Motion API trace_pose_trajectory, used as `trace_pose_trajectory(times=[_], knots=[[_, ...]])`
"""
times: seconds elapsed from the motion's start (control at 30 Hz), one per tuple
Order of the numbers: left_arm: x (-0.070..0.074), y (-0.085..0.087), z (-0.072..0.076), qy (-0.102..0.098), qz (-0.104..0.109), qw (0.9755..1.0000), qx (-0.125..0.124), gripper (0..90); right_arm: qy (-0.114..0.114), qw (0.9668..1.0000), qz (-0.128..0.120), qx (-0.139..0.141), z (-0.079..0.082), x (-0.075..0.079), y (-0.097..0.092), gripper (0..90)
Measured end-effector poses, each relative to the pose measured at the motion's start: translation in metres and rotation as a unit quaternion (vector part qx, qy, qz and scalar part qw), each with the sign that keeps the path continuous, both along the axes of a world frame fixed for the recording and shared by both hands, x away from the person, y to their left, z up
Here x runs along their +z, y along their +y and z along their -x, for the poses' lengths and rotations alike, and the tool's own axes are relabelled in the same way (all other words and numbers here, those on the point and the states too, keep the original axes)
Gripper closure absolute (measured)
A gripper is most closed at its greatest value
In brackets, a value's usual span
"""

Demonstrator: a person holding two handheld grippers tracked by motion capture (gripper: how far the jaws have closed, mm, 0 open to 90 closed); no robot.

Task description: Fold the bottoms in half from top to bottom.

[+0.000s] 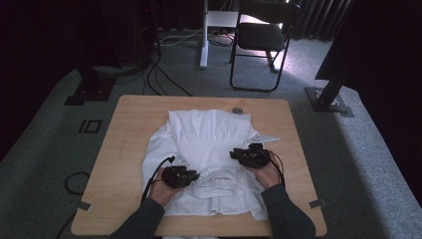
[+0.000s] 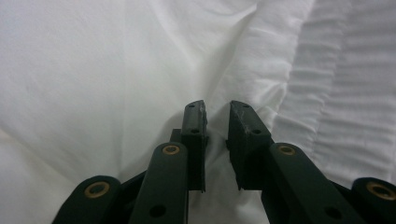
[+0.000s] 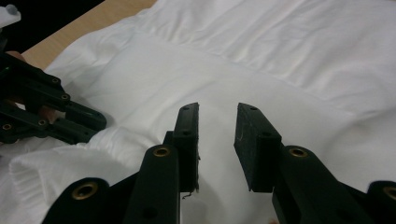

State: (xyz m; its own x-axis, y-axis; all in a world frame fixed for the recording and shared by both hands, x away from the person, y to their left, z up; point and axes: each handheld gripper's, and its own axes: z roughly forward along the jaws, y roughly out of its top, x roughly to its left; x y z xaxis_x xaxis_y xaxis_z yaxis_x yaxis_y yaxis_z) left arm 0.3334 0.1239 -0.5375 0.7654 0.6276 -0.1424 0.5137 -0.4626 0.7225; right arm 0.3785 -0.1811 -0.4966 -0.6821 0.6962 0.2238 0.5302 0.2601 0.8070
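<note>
A white garment (image 1: 209,134) lies spread on the wooden table (image 1: 124,134), with a bunched ribbed edge (image 1: 216,183) near the front. My left gripper (image 1: 196,175) rests low on the cloth at that edge's left end. In the left gripper view its jaws stand slightly apart (image 2: 217,109) over a crease of the garment (image 2: 116,70), and the pads do not press on it. My right gripper (image 1: 234,155) sits on the cloth a little farther back and to the right. Its jaws (image 3: 218,112) stand apart with nothing between them, above the garment (image 3: 280,60). The left gripper (image 3: 70,119) shows across the cloth.
A small round grey object (image 1: 238,110) lies at the table's far edge by the garment. Beyond the table stand a black folding chair (image 1: 261,35), a white desk leg (image 1: 204,40) and black stand bases (image 1: 328,99). Cables (image 1: 159,74) run over the grey carpet.
</note>
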Motion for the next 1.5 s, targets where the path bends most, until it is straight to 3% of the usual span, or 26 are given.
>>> trace_pose_trajectory(times=[0.03,0.13,0.17,0.23,0.33,0.4,0.5,0.57,0.63,0.7,0.77,0.87,0.93,1.0,1.03,1.1,1.23,1.5], knots=[[0.000,0.001,0.005,0.000,0.002,1.0000,0.001,75.5,0.008,0.9997,0.009,0.023,0.013,-0.007,0.016,69.0],[0.000,0.004,0.010,0.000,0.005,1.0000,0.000,73.6,0.008,0.9988,0.029,0.038,0.027,-0.017,0.026,68.4],[-0.002,0.006,0.014,0.005,0.004,1.0000,-0.004,73.6,0.008,0.9981,0.044,0.043,0.034,-0.023,0.030,68.3],[-0.004,0.008,0.017,0.011,0.004,0.9999,-0.006,72.8,0.008,0.9935,0.098,0.058,0.050,-0.041,0.037,68.8],[-0.003,0.008,0.021,0.012,0.002,0.9999,-0.010,71.7,0.010,0.9918,0.111,0.063,0.055,-0.050,0.036,69.6],[0.005,0.007,0.025,-0.016,-0.012,0.9997,-0.009,67.3,0.036,0.9907,0.104,0.079,0.054,-0.049,0.034,70.1],[0.017,0.011,0.014,-0.052,-0.020,0.9983,0.016,62.9,0.013,0.9890,0.120,0.086,0.050,-0.040,0.034,63.8],[0.025,0.015,-0.001,-0.070,-0.018,0.9966,0.040,61.1,-0.003,0.9916,0.112,0.064,0.042,-0.030,0.030,59.8],[0.034,0.016,-0.021,-0.075,-0.012,0.9951,0.064,60.1,-0.023,0.9945,0.097,0.031,0.029,-0.019,0.025,55.3],[0.041,0.014,-0.041,-0.084,-0.013,0.9931,0.080,58.8,-0.026,0.9966,0.079,-0.005,0.010,-0.010,0.019,53.3],[0.043,0.010,-0.062,-0.090,-0.014,0.9913,0.096,57.8,-0.031,0.9965,0.067,-0.039,-0.011,-0.004,0.015,51.9],[0.034,0.007,-0.088,-0.092,-0.023,0.9882,0.121,57.8,-0.033,0.9954,0.062,-0.066,-0.041,-0.005,0.016,48.9],[0.021,0.007,-0.101,-0.075,-0.036,0.9878,0.132,57.8,-0.019,0.9943,0.063,-0.084,-0.058,-0.014,0.019,46.8],[0.008,0.009,-0.107,-0.057,-0.046,0.9882,0.135,57.9,-0.003,0.9916,0.086,-0.097,-0.070,-0.029,0.022,45.9],[0.002,0.011,-0.108,-0.051,-0.045,0.9886,0.135,57.8,0.006,0.9904,0.097,-0.098,-0.073,-0.037,0.023,44.4],[-0.006,0.015,-0.105,-0.046,-0.031,0.9895,0.134,57.3,0.027,0.9905,0.095,-0.095,-0.075,-0.050,0.022,43.8],[-0.014,0.023,-0.097,-0.040,-0.002,0.9905,0.131,57.2,0.024,0.9926,0.078,-0.090,-0.066,-0.055,0.016,43.6],[-0.017,0.023,-0.061,-0.054,-0.007,0.9903,0.128,57.2,-0.004,0.9938,0.079,-0.079,-0.033,-0.061,0.014,43.8]])
